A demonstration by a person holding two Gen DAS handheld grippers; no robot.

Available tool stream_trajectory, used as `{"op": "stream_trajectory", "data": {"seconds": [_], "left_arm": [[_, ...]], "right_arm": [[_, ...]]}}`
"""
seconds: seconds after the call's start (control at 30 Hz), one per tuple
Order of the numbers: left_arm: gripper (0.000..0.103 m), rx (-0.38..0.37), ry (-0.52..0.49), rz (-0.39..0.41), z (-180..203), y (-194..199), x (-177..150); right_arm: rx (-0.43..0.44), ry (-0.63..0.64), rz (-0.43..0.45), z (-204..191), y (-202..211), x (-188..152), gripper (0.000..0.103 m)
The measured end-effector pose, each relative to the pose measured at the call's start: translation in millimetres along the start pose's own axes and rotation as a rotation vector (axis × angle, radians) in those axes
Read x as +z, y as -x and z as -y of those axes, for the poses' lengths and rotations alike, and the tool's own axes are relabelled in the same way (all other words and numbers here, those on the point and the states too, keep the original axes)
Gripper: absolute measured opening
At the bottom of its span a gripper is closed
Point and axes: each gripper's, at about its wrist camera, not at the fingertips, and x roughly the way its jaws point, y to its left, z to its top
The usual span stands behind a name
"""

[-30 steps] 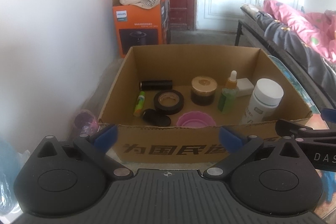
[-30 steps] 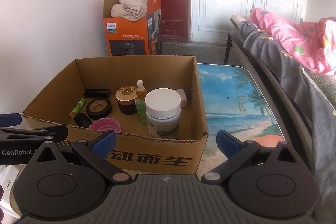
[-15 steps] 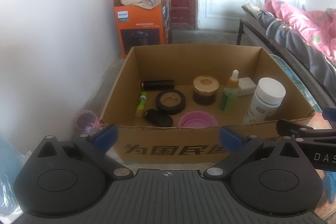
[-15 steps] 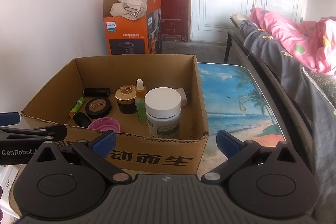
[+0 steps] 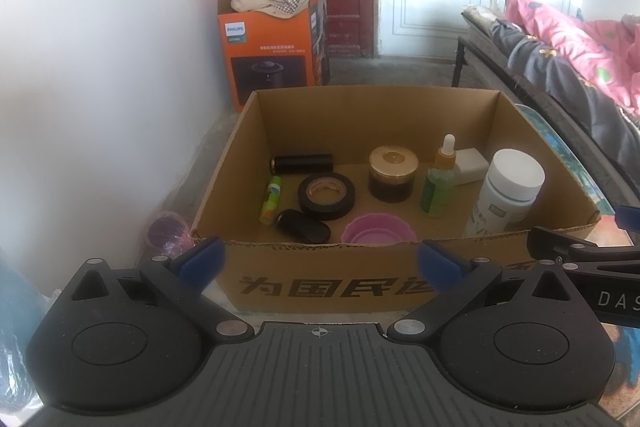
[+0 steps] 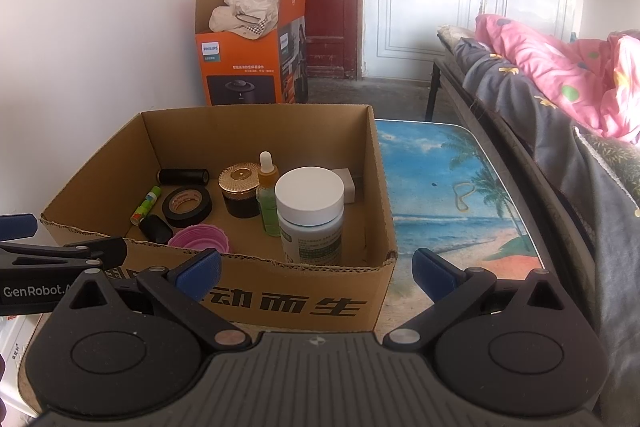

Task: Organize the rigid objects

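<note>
An open cardboard box (image 5: pixel 320 287) (image 6: pixel 280 301) stands on the table and holds several rigid objects: a white-capped bottle (image 5: pixel 510 193) (image 6: pixel 310 215), a green dropper bottle (image 5: pixel 439 183) (image 6: pixel 267 193), a gold-lidded jar (image 5: pixel 393 174) (image 6: pixel 241 189), a black tape roll (image 5: pixel 326 195) (image 6: pixel 186 206), a pink cup (image 5: pixel 378 230) (image 6: pixel 200 238), a black cylinder (image 5: pixel 303 163), a green tube (image 5: pixel 271 199), a small black object (image 5: pixel 304 226) and a white block (image 5: pixel 470 166). My left gripper (image 5: pixel 319 263) and right gripper (image 6: pixel 316 269) hang open and empty before the box's near wall.
An orange appliance box (image 5: pixel 272 39) (image 6: pixel 250 47) stuffed with cloth stands on the floor by a red door. The table (image 6: pixel 448 187) has a beach print, with a rubber band (image 6: pixel 464 195) on it. A bed with pink and grey bedding (image 6: pixel 560 87) runs along the right. White wall on the left.
Both views are almost the same as before; the left view has drifted a little. Both grippers stay open and nothing in the box has moved.
</note>
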Motion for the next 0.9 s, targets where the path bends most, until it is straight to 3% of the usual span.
{"op": "stream_trajectory", "data": {"seconds": [0.9], "left_arm": [[0.102,0.003,-0.001,-0.001,0.3,0.5,1.0]], "right_arm": [[0.002,-0.011,-0.004,0.9,-1.8,-1.3,0.103]]}}
